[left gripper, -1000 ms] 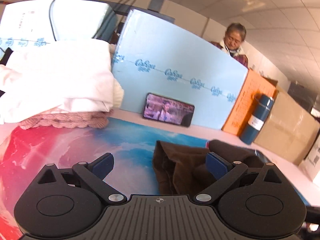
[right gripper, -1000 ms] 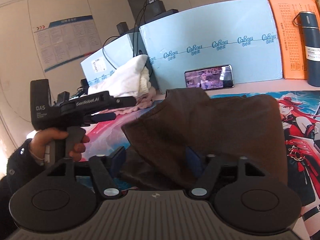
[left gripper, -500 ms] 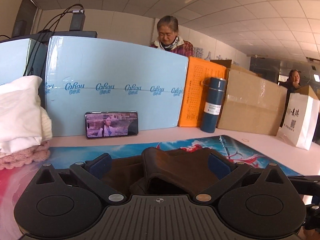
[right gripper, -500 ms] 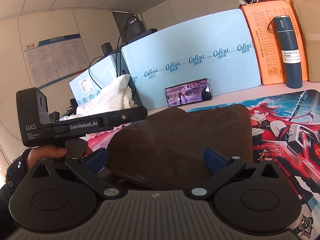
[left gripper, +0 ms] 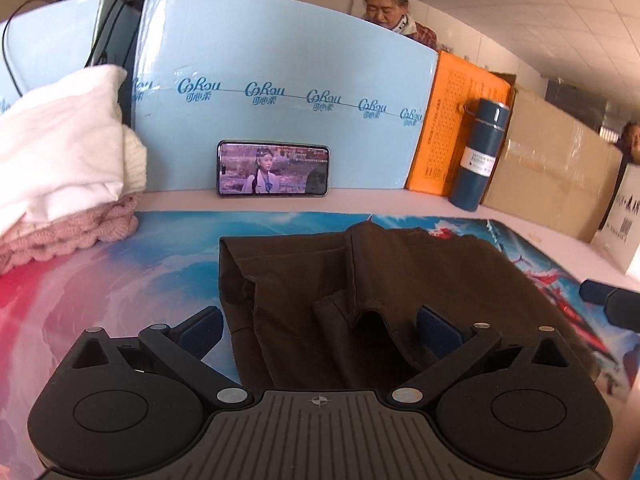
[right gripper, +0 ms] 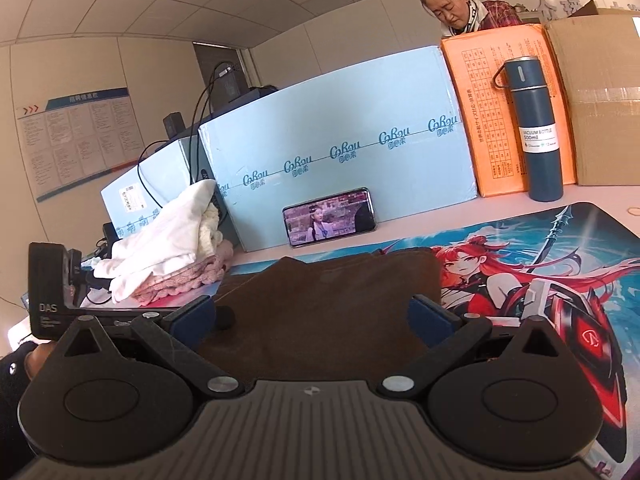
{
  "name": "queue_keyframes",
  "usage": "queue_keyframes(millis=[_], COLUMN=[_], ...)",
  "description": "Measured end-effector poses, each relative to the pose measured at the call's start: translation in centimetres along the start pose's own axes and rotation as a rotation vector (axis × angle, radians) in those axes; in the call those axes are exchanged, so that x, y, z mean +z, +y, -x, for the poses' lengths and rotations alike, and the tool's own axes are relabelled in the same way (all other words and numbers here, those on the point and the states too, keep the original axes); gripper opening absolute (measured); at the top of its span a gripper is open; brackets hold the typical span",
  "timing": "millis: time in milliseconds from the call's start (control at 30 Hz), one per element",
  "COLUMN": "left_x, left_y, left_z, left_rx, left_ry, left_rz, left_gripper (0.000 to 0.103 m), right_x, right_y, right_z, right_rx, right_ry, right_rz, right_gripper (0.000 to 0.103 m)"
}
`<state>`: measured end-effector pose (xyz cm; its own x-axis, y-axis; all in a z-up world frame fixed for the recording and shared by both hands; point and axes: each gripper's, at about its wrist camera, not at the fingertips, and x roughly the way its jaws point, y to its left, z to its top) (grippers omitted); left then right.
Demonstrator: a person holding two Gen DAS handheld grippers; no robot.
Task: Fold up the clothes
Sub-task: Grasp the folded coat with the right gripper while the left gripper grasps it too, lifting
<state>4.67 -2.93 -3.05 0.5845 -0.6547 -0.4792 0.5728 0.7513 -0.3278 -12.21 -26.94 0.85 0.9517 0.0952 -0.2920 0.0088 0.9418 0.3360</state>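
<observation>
Brown cloth [left gripper: 360, 280] is seen lying folded on the mat [left gripper: 120, 280] that covers the desk [left gripper: 400, 202]. The left gripper [left gripper: 318, 326] is held wide, and the near part of the cloth is seen between its blue pads [left gripper: 202, 330]. The pads are not pressed on the cloth. One pad is just beside the cloth's left edge, over bare mat. The other pad is over the cloth's right part.

The right gripper [right gripper: 310, 316] is held wide too. The cloth [right gripper: 320, 312] is seen between its pads [right gripper: 430, 316] and just ahead of them, and nothing is squeezed. The left gripper [right gripper: 100, 312] is seen at the left in this view, with a hand [right gripper: 38, 358] below it.

A stack of white clothes [left gripper: 60, 152] and a pink knit [left gripper: 72, 232] is set at the far left, well apart from the brown cloth. A phone [left gripper: 273, 169] is leaned on a blue box [left gripper: 280, 60] behind the mat. A bottle [left gripper: 478, 156] is stood at the right of it.
</observation>
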Motion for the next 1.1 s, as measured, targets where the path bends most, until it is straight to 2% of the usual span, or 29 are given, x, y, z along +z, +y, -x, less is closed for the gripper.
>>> queue_keyframes(millis=[100, 133, 300, 400, 500, 633, 767, 967, 1067, 1100], left_x=[0.4, 0.4, 0.0, -0.4, -0.7, -0.8, -0.9, -1.2, -1.4, -1.5], left_y=[3.0, 3.6, 4.4, 4.8, 4.9, 4.3, 4.1, 2.5, 0.6, -0.1], left_z=[0.6, 0.7, 1.2, 0.7, 0.2, -0.6, -1.2, -2.2, -2.6, -2.6], left_rx=[-0.108, -0.132, -0.128, -0.150, -0.198, -0.244, -0.302, -0.435, -0.412, -0.392], left_ry=[0.034, 0.044, 0.070, 0.097, 0.118, 0.117, 0.108, 0.113, 0.114, 0.110], left_rz=[0.215, 0.257, 0.307, 0.357, 0.387, 0.406, 0.431, 0.407, 0.306, 0.268], left_gripper=[0.103, 0.103, 0.103, 0.103, 0.103, 0.103, 0.103, 0.103, 0.103, 0.103], right_x=[0.8, 1.1, 1.7, 1.7, 1.4, 1.3, 1.2, 1.0, 1.0, 0.9], right_y=[-1.9, -2.7, -6.3, -8.1, -9.2, -9.3, -8.1, -6.9, -6.7, -6.7], right_z=[-0.9, -1.4, -4.1, -6.0, -7.4, -8.3, -9.4, -10.1, -10.0, -9.9], right_rx=[-0.041, -0.052, -0.040, -0.038, 0.006, 0.081, 0.210, 0.290, 0.281, 0.266], right_ry=[0.025, 0.046, 0.148, 0.203, 0.244, 0.253, 0.327, 0.362, 0.342, 0.338], right_rz=[-0.063, -0.092, -0.253, -0.345, -0.414, -0.431, -0.393, -0.409, -0.441, -0.448], right_gripper=[0.103, 0.103, 0.103, 0.103, 0.103, 0.103, 0.103, 0.103, 0.097, 0.090])
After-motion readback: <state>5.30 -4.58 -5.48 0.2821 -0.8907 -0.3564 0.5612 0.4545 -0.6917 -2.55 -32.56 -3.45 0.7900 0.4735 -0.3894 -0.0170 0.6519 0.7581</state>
